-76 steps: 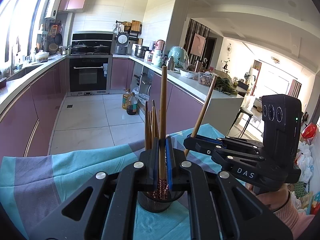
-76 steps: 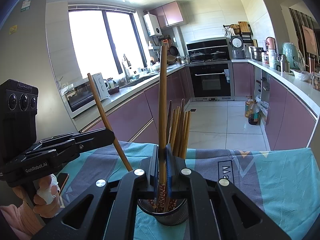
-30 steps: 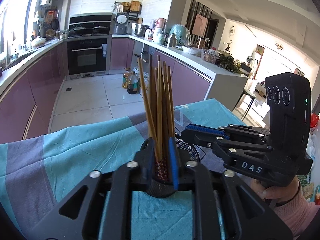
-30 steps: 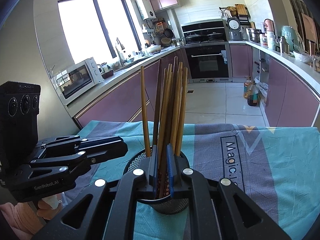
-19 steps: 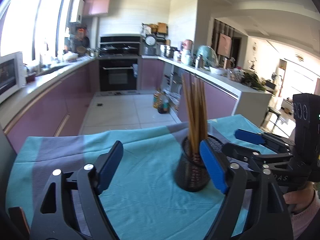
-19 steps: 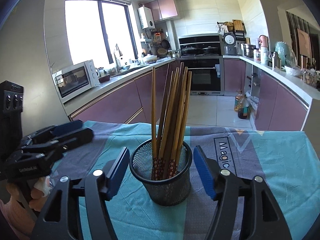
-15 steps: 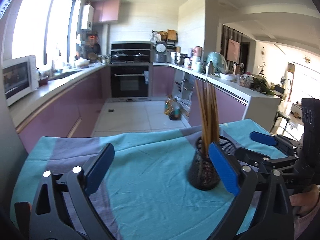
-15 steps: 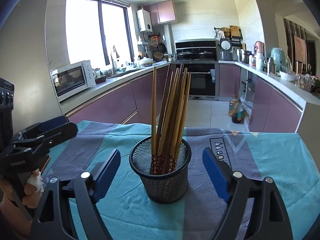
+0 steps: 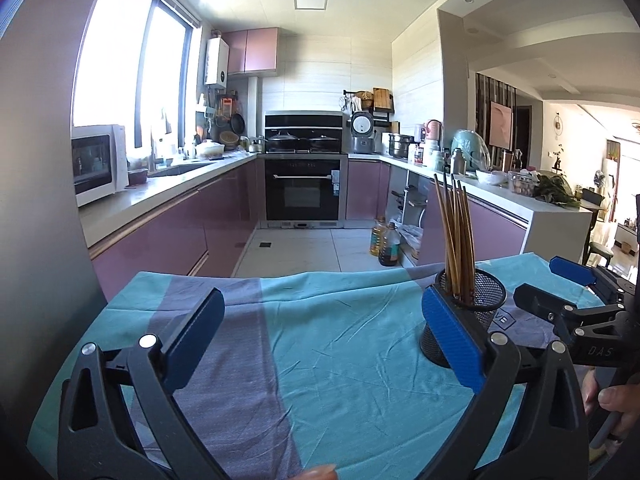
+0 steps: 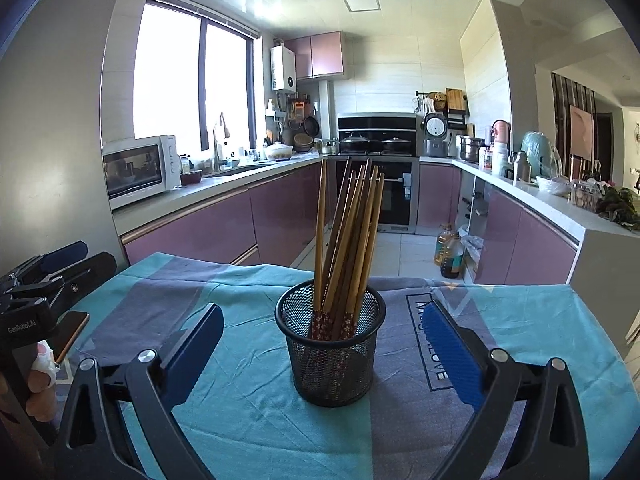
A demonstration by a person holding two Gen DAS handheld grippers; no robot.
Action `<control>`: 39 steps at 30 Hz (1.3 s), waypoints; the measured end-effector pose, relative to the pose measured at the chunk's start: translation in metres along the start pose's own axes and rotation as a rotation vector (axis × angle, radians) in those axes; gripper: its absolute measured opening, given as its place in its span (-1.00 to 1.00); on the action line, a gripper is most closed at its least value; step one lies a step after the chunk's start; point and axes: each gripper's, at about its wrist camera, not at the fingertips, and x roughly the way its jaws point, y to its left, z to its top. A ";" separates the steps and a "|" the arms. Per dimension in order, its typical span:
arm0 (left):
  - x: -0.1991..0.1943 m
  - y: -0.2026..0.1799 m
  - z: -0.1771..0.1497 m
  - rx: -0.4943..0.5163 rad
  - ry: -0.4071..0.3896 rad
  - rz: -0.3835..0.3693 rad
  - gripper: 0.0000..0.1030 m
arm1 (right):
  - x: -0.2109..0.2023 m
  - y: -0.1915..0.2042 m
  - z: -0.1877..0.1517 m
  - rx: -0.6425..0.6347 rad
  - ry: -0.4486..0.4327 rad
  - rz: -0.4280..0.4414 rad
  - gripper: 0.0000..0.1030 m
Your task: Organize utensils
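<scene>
Several wooden chopsticks stand upright in a black mesh holder on the teal and grey tablecloth. My right gripper faces the holder head-on with its jaws opening wide; the holder stands in the gap just ahead of the blue pads, which do not touch it. My left gripper is open over bare tablecloth, with nothing between its fingers. In the left wrist view the holder and chopsticks sit behind the right fingertip, and the right gripper shows at the far right.
A phone lies at the table's left edge under the left gripper. Beyond the table's far edge are purple kitchen cabinets, an oven, oil bottles on the floor and a white counter.
Both grippers have opened and let go of the chopsticks, which now stand in the holder. Both have drawn back, and the left one has swung leftward, away from the holder.
</scene>
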 end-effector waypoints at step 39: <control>-0.023 -0.005 -0.004 -0.011 -0.014 0.026 0.89 | -0.018 0.013 -0.002 -0.002 -0.048 -0.009 0.87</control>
